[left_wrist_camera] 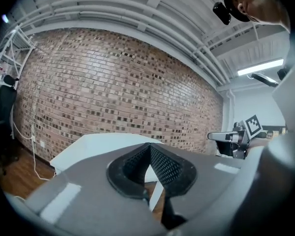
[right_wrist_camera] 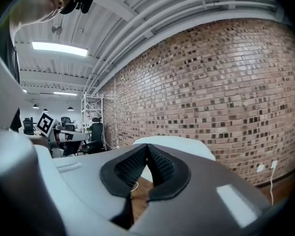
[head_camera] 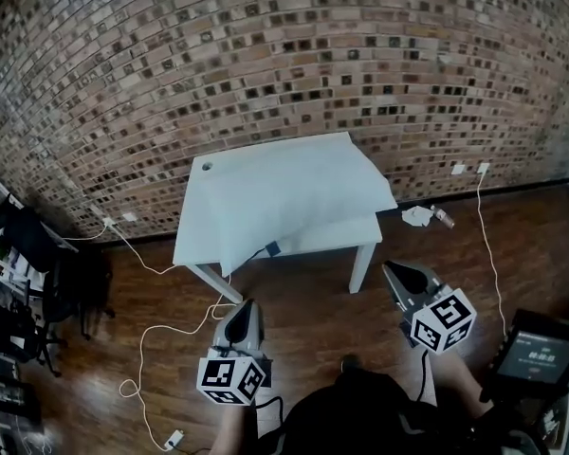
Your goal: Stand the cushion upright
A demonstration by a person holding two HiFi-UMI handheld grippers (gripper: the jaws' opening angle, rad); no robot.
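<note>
A large white cushion (head_camera: 294, 192) lies flat on a white table (head_camera: 346, 233) that stands against the brick wall; a small blue tag shows at its front edge. Both grippers hover over the wooden floor, short of the table and touching nothing. My left gripper (head_camera: 246, 303) points at the table's front left leg, jaws shut and empty. My right gripper (head_camera: 389, 269) is near the front right leg, also shut and empty. In the left gripper view the closed pads (left_wrist_camera: 149, 145) frame the cushion (left_wrist_camera: 103, 144) ahead. The right gripper view shows the same past its tips (right_wrist_camera: 147, 146).
White cables (head_camera: 147, 349) trail across the floor at the left. Black office chairs (head_camera: 71, 282) stand at the left wall. A crumpled white item (head_camera: 419, 216) lies by the wall, right of the table. A black device with a screen (head_camera: 541, 354) sits at the lower right.
</note>
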